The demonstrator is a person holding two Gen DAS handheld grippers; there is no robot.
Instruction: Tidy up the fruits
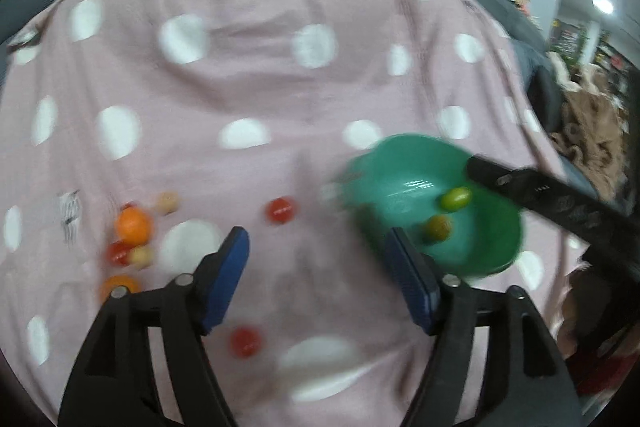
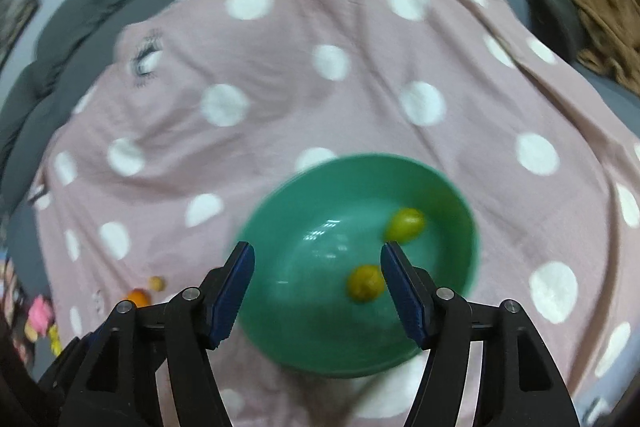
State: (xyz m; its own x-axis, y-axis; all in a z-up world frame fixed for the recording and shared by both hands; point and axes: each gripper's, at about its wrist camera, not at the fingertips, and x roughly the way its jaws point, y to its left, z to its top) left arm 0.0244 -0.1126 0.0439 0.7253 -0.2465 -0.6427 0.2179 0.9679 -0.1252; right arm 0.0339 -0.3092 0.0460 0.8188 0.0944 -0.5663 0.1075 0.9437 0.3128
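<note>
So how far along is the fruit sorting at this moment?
Early. Done: two greenish fruits, one brighter and one duller, lie in the green bowl. In hand: nothing; the left gripper and right gripper are both open and empty. Left: red fruits, an orange one and small pale ones lie scattered on the spotted pink blanket.

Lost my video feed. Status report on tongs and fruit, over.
Left tongs open, empty. Right tongs open, empty. Green bowl holds two fruits. Others loose on blanket. Nothing blocking.

Green bowl [image 1: 492, 239] holds two blurred, probably green fruits [image 1: 455, 198]
</note>
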